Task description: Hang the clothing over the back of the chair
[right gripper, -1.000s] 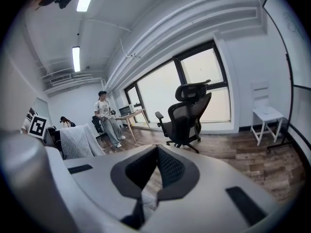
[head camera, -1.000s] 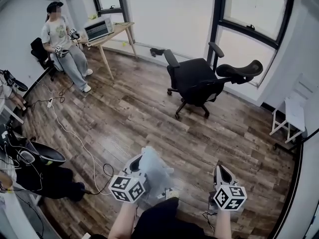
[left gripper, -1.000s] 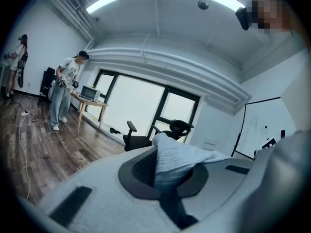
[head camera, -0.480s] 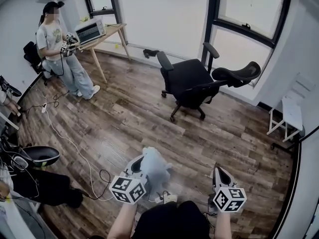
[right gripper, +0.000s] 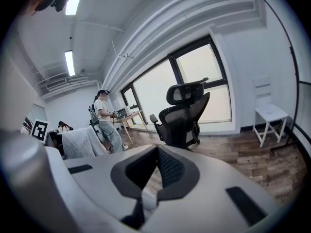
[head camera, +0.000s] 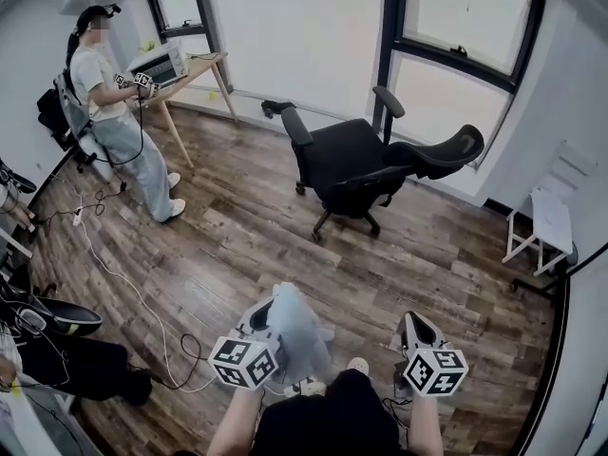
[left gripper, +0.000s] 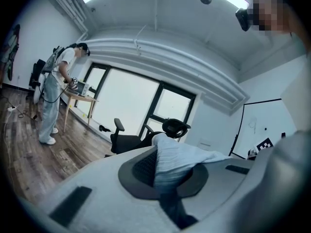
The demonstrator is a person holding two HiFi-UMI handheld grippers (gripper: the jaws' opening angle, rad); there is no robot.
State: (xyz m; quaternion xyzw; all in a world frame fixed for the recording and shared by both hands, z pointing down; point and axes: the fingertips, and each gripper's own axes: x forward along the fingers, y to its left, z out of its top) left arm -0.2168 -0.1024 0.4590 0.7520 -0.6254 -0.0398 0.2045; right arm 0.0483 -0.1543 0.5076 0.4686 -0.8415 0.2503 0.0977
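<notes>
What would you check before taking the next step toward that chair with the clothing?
1. Clothing held: ok, left gripper shut on it.
2. Right gripper free: ok, shut, nothing between its jaws.
3. Chair back bare: ok, nothing hangs there.
4. Cable out of the way: ok, it lies off to the left.
5. Chair within reach: not ok, it stands across the floor.
6. Clothing spread for draping: not ok, bunched.
</notes>
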